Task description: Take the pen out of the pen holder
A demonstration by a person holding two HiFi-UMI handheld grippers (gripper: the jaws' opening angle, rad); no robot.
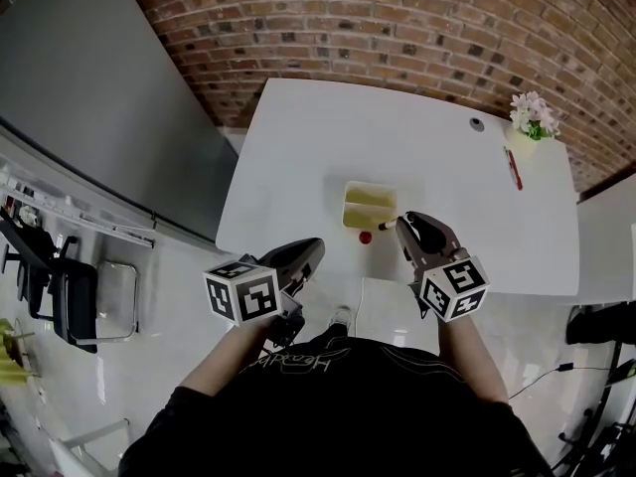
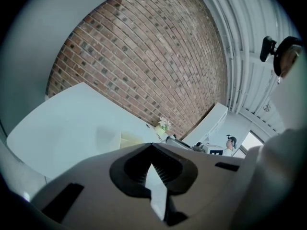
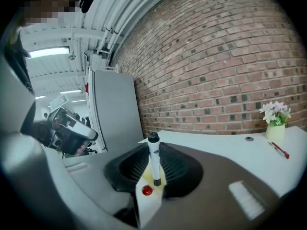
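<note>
The left hand-held gripper (image 1: 316, 248) hangs at the desk's near edge with its ribbed black jaws drawn together on nothing. At its three o'clock, the right hand-held gripper (image 3: 153, 150) is clamped on the pen (image 3: 153, 159), a slim white plastic barrel with a rounded black cap, held upright between the pads. Its dark lower end shows bare, so I judge the extraction step essentially done, with the pen out of the holder. The next move calls for carrying it clear and laying it on open desk (image 1: 298, 147), keeping the grip firm on the smooth barrel. Just beyond, a small glossy red round thing (image 1: 365, 237) lies at six o'clock of the pen holder (image 1: 370, 205), a boxy pale-yellow tray. The desk is smooth matte white. Farther off, at two o'clock, lie a red pen (image 1: 514, 167) and a flower pot (image 1: 532, 117), with a rough brick wall (image 1: 397, 28) behind.
</note>
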